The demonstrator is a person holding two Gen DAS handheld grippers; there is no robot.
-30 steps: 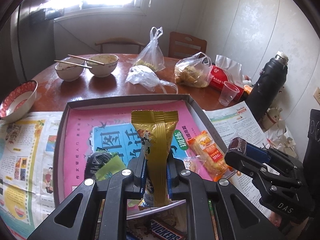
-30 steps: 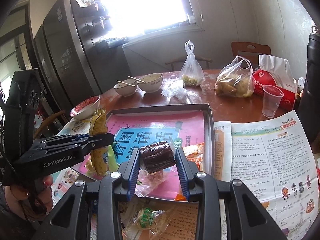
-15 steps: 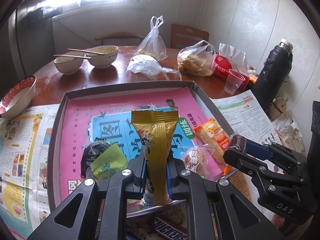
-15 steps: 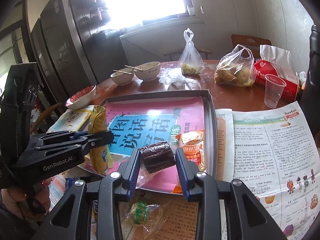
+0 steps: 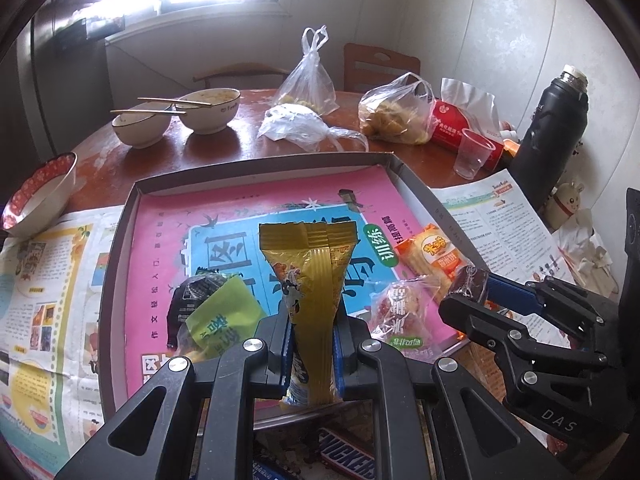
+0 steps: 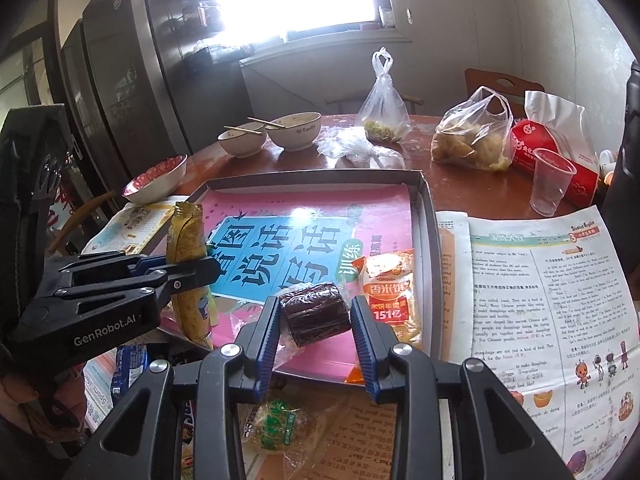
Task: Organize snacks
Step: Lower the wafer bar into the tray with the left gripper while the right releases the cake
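My left gripper point(image 5: 313, 344) is shut on a gold snack packet point(image 5: 310, 280) and holds it upright over the near edge of the grey tray point(image 5: 120, 224); the packet also shows in the right wrist view point(image 6: 186, 272). My right gripper point(image 6: 314, 312) is shut on a dark brown wrapped cake point(image 6: 314, 312), over the tray's near right part; it also shows in the left wrist view point(image 5: 466, 286). In the tray lie an orange rice-cracker packet point(image 5: 434, 258), a clear-wrapped red snack point(image 5: 400, 308) and a black-and-green packet point(image 5: 212, 316) on a pink printed sheet.
A Snickers bar point(image 5: 348, 454) and a green-wrapped snack point(image 6: 280, 426) lie on the table before the tray. Behind it are bowls with chopsticks point(image 5: 208, 110), plastic bags point(image 5: 394, 110), a clear cup point(image 5: 472, 154) and a black flask point(image 5: 554, 128). Newspapers flank the tray.
Both grippers have risen and tilted a little with their snacks still held; the tray and table show from higher up. Nothing was let go.
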